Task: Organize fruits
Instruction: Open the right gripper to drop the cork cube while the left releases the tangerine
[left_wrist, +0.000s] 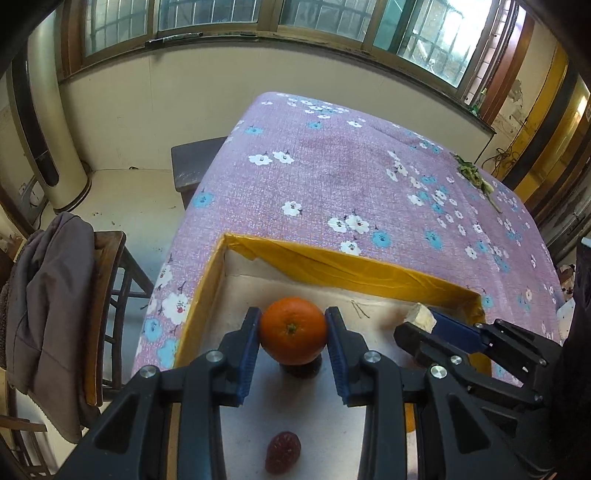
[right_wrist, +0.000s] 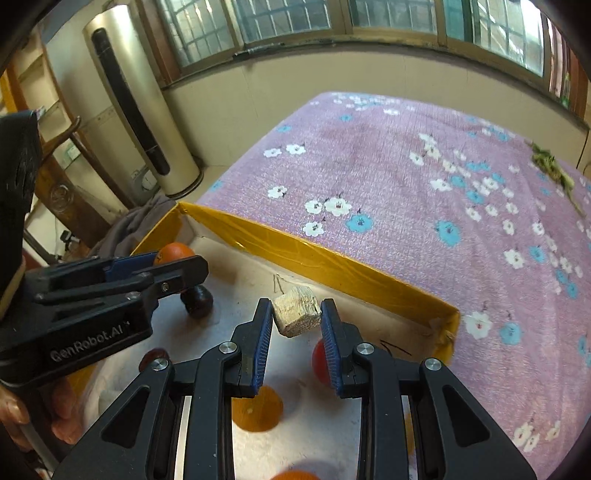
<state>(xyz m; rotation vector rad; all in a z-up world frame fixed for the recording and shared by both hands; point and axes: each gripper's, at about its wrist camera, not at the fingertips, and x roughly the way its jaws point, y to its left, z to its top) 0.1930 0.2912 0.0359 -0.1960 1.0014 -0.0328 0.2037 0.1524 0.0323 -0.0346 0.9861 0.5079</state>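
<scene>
My left gripper is shut on an orange and holds it above the white floor of a yellow-rimmed box. A dark plum lies under the orange and a red strawberry-like fruit lies nearer me. My right gripper is shut on a pale tan block over the same box. In the right wrist view the left gripper holds the orange above the plum. Another orange and a red fruit lie below.
The box sits on a table under a purple flowered cloth. A green sprig lies at the cloth's far right. A chair with a grey jacket stands left of the table. A tall air conditioner stands by the wall.
</scene>
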